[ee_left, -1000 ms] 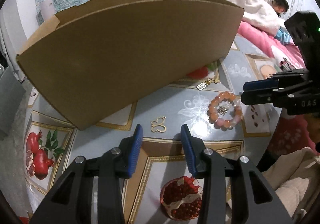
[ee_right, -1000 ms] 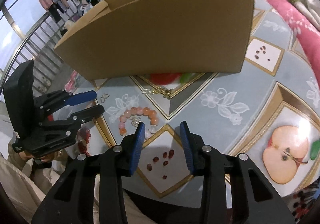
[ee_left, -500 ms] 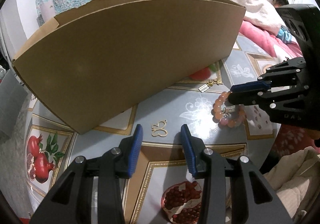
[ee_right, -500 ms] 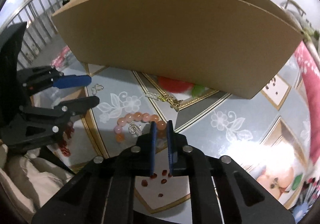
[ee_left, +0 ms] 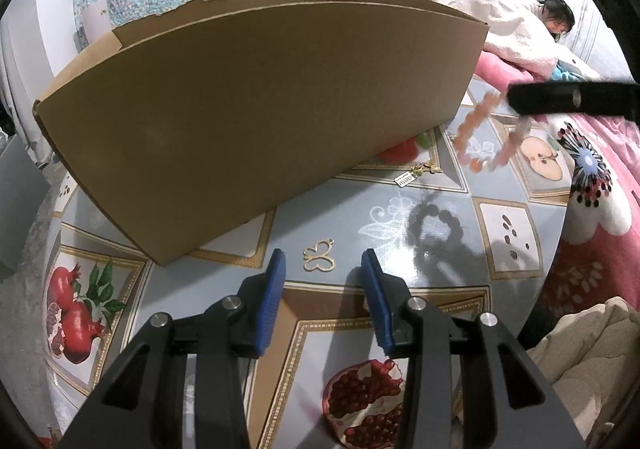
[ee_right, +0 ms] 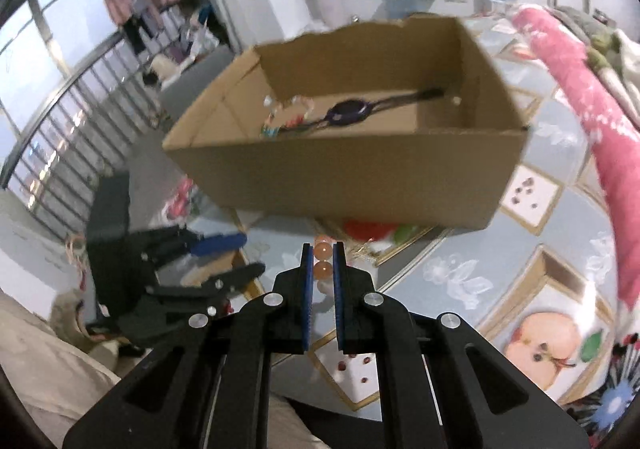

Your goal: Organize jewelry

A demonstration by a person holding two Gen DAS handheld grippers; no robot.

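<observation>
R gripper (ee_right: 323, 263) pinched tight on bead bracelet (ee_left: 482, 137), which hangs in air right of box (ee_right: 348, 177), off the table. L gripper (ee_left: 322, 277) wide apart, holding nothing, low over gold butterfly charm (ee_left: 319, 257) near box front. Step, prob: drop bracelet in box. Carry high enough that dangling loop clears near wall, release over bare floor, not on the dark necklace (ee_right: 352, 111) inside.

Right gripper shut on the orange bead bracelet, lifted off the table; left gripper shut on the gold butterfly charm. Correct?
Not quite. The left gripper is open; the gold butterfly charm lies on the table just ahead of its fingers, as the left wrist view shows. The right gripper is indeed shut on the orange bead bracelet, lifted off the patterned table.
</observation>
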